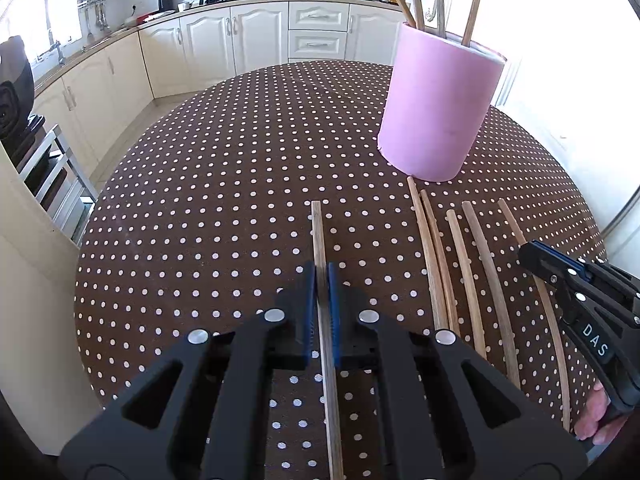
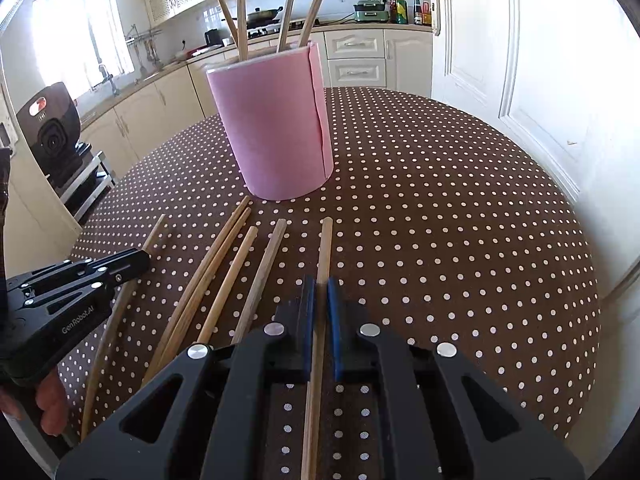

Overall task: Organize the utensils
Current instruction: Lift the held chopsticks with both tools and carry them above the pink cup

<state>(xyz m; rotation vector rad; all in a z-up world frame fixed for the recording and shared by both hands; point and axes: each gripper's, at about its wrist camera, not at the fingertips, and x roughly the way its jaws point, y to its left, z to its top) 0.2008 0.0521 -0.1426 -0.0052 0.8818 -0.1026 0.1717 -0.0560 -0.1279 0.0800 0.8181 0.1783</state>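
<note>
A pink cylindrical holder (image 1: 436, 108) (image 2: 276, 124) stands on the dotted table with several wooden chopsticks upright in it. My left gripper (image 1: 321, 276) is shut on a darker chopstick (image 1: 318, 232), the leftmost one lying on the table. My right gripper (image 2: 321, 288) is shut on a light chopstick (image 2: 325, 244), the rightmost one. Several loose chopsticks (image 1: 464, 264) (image 2: 224, 268) lie side by side between the two. The right gripper shows in the left wrist view (image 1: 536, 258); the left gripper shows in the right wrist view (image 2: 132, 262).
The round table has a brown cloth with white dots (image 1: 224, 184) (image 2: 440, 200). Kitchen cabinets (image 1: 240, 36) and a counter with a stove run behind. A white door (image 2: 520, 60) stands to the right. A rack with a dark appliance (image 2: 56, 132) stands at the table's left.
</note>
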